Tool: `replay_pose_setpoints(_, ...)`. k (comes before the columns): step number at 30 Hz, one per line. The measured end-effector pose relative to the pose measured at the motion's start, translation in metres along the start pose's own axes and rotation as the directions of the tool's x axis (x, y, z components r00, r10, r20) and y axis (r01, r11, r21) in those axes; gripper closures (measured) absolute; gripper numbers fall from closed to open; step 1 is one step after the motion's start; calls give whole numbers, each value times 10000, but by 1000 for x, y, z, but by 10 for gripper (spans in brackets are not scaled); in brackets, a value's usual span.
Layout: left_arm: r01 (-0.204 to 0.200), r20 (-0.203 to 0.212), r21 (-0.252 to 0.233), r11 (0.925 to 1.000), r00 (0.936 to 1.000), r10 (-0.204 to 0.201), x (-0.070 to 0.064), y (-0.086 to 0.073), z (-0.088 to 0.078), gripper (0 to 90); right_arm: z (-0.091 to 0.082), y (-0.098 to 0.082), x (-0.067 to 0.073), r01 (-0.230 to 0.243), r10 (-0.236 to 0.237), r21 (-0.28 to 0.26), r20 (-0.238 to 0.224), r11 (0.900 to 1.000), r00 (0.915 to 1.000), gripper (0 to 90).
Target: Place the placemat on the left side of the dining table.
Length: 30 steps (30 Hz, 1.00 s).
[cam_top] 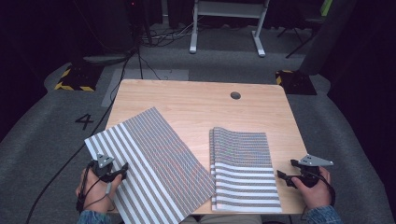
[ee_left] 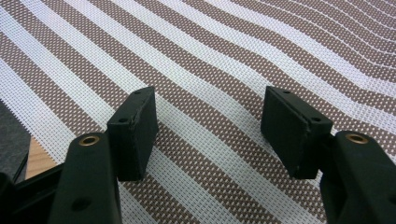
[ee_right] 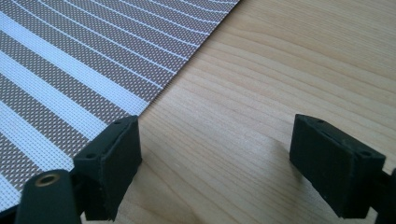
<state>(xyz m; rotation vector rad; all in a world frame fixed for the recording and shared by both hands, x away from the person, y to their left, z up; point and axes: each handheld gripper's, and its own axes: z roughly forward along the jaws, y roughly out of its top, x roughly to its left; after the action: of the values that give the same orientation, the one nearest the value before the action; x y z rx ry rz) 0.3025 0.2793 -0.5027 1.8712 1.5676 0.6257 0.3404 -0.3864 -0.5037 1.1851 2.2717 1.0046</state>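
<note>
Two striped mats, near edges cut off, left tongs and right tongs apparently released.

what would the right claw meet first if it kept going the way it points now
Probably the folded striped placemat: the right claw points left across the bare wooden table, with the mat's edge just ahead of its open jaws. Its height above the tabletop is unclear.

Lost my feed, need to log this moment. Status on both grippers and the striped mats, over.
Left gripper open, above the unfolded striped mat. Right gripper open, empty, over bare table beside the folded striped mat. Nothing in the way.
</note>
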Motion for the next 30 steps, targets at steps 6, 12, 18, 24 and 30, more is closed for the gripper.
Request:
replay_pose_setpoints(6, -248, 226, -153, 9996, 9994, 252, -10, -1, -1, 611, 0, 0, 0, 2, -2, 3, 1, 10000, 10000, 164)
replay_pose_setpoints(12, -947, 476, -216, 9953, 9943, 957, -16, 0, 0, 856, 0, 0, 0, -1, 1, 7, -1, 10000, 10000, 164)
replay_pose_setpoints(18, -2043, 764, -471, 9778, 9753, 2075, -10, 18, 4, 877, 0, 0, 0, -14, 14, 27, -8, 10000, 10000, 164)
replay_pose_setpoints(24, -3064, 1351, -521, 9505, 9409, 3107, 4, 55, 23, 877, 0, 1, 0, -68, 68, 10, -16, 10000, 10000, 163)
replay_pose_setpoints(30, -3471, 2185, -759, 9348, 9089, 3552, 17, 83, 46, 876, 0, 1, 0, -63, 63, 6, -15, 10000, 10000, 163)
